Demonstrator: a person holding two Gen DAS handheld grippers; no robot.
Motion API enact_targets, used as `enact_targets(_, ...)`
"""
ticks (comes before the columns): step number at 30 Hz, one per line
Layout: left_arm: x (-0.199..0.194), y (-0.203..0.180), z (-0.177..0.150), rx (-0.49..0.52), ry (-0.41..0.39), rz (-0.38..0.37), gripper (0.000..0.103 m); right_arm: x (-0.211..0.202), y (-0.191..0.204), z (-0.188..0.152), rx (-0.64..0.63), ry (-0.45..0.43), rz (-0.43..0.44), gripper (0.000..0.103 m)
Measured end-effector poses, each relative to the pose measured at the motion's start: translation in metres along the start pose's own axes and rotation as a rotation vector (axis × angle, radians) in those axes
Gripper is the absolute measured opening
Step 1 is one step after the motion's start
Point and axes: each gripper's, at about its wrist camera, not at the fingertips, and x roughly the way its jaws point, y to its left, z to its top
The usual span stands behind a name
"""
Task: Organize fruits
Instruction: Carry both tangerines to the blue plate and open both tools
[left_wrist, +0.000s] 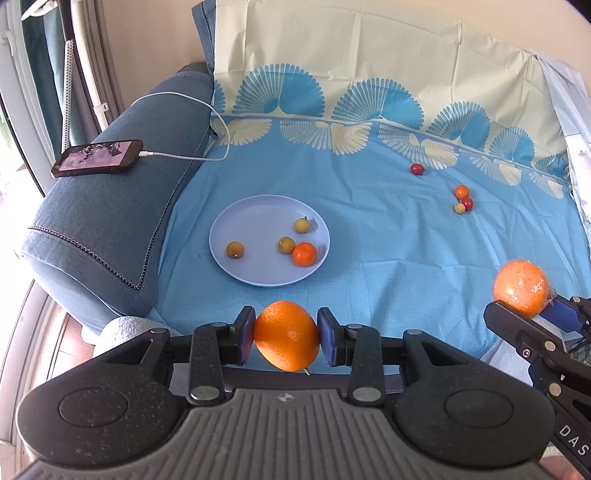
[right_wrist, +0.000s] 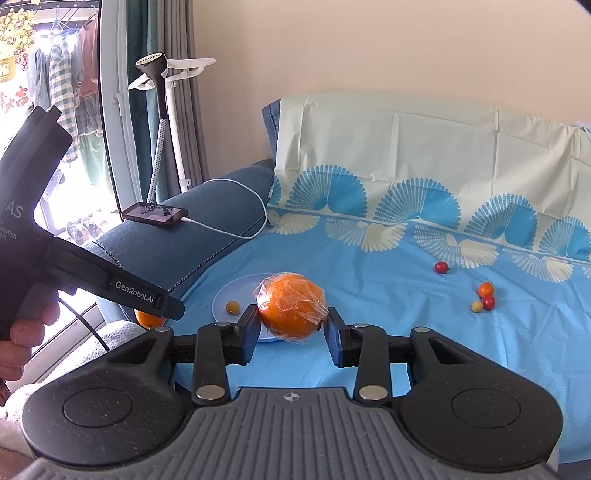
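Observation:
My left gripper is shut on a bare orange, held above the blue cloth just in front of the pale blue plate. The plate holds three small yellowish fruits and a small tangerine. My right gripper is shut on an orange wrapped in plastic film; it also shows at the right of the left wrist view. A red cherry tomato and a small cluster of fruits lie loose on the cloth at the back right.
A phone on a white charging cable lies on the blue sofa arm at the left. A patterned cloth covers the seat and backrest. A garment steamer stand and curtains stand by the window at the left.

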Motion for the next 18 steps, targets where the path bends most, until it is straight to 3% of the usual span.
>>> enact_targets(18,0.024,0.006,0.007,-0.018,0.049,0.004,0.040,0.025,-0.001,0.003,-0.005,0.062,0.009,0.039)
